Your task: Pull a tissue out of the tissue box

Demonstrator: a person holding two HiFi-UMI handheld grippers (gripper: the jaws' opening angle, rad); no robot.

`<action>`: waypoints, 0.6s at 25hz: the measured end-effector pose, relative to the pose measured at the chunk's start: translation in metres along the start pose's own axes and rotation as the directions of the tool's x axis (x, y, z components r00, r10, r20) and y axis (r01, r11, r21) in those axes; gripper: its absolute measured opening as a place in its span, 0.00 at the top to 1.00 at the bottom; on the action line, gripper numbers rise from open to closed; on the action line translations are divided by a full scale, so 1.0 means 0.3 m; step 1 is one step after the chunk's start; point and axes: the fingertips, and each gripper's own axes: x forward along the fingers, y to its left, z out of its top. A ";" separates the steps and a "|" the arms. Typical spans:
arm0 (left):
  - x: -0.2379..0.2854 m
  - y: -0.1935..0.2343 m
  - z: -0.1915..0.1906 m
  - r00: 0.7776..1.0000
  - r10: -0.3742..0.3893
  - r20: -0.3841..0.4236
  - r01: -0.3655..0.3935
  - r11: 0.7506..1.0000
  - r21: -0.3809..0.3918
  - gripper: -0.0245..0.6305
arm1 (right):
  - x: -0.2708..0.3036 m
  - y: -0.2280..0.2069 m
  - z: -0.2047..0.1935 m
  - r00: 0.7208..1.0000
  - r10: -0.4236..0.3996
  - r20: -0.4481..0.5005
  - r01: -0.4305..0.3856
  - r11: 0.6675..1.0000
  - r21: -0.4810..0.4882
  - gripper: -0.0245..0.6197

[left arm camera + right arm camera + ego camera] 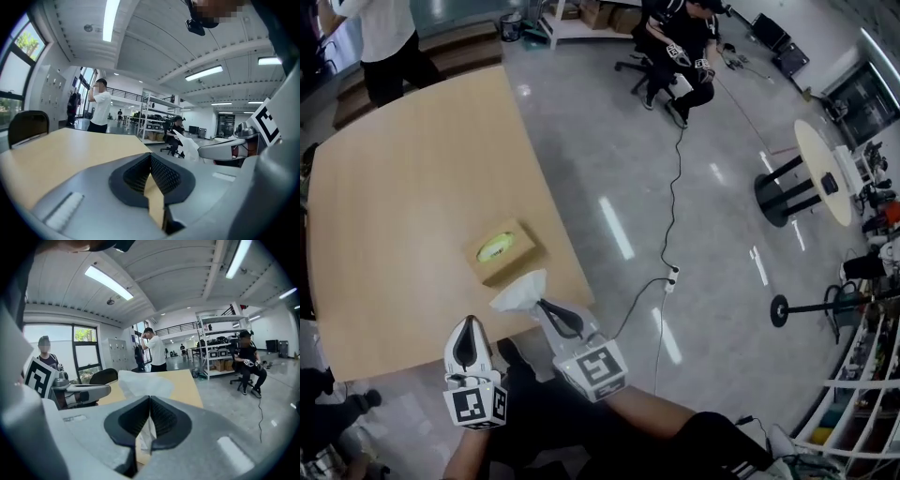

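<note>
Head view: nearest me, two grippers. My right gripper [546, 307] pinches one tissue [518, 291], apparently free of the single tissue box [504, 253] just beyond on the table [403, 169].

Left gripper view: left gripper [150, 159] closed, empty.

Right gripper view: tissue clamped; I judge the pull done.

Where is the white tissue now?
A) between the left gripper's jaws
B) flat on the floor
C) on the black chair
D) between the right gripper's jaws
D: the right gripper view shows the tissue pinched between the shut jaws of the right gripper.
</note>
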 end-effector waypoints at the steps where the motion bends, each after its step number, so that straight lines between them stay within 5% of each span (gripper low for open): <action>1: -0.028 -0.023 0.000 0.999 0.032 -0.012 -0.032 0.999 -0.004 0.93 | -0.022 -0.004 -0.001 1.000 0.027 0.001 -0.027 1.000 0.003 0.96; 7: -0.126 -0.125 -0.014 0.993 0.109 -0.047 -0.109 0.994 0.018 0.93 | -0.119 -0.056 0.022 0.996 0.077 0.037 -0.077 0.997 -0.003 0.96; 15: -0.292 -0.127 -0.059 0.990 0.138 -0.014 -0.137 0.990 0.039 0.93 | -0.222 0.067 -0.057 0.993 0.110 0.044 -0.110 0.994 0.003 0.96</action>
